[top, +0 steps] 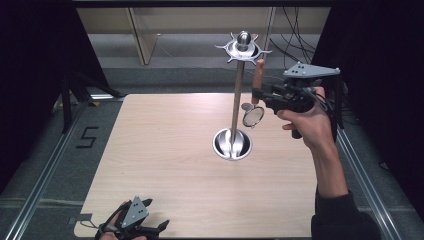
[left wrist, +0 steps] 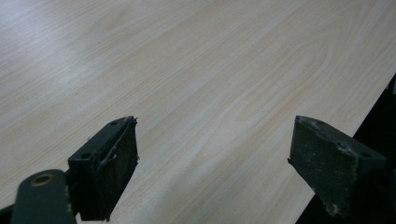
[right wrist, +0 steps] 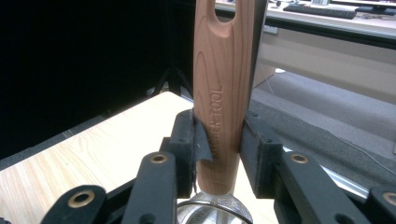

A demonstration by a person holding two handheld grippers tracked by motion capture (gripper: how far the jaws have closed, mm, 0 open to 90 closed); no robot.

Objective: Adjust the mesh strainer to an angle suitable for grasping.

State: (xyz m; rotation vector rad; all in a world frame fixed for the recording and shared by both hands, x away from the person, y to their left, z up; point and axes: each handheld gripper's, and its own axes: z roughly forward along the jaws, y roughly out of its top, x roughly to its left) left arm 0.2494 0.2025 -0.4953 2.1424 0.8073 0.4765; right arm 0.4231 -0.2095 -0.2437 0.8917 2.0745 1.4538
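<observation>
Two hand-held grippers share a pale wood-grain table (top: 165, 165) that fills the middle of the high view. Right of centre in that frame stands a tall polished metal utensil stand (top: 238, 90), its thin pole rising from a round shiny base to a crown of short hooks and a ball knob at the upper middle.

Just right of the pole, the right gripper (top: 260, 94) is held up in the air by a hand (top: 307, 122) whose forearm and dark sleeve run down to the lower right corner. Its jaws are clamped on the light brown wooden handle of a small round wire-mesh strainer (top: 254, 116). The handle points up and the mesh bowl hangs below the jaws, near the pole but, as far as can be seen, not touching it. In the right gripper view the handle (right wrist: 223, 93) stands upright between the two black pads, embossed lettering on its face, a slot at the top edge, and the mesh rim at the bottom centre.

At the bottom left of the high view, the left gripper (top: 157, 227) sits low at the table's near edge. In the left gripper view its jaws (left wrist: 212, 172) stand wide apart over bare tabletop with nothing between them.
</observation>
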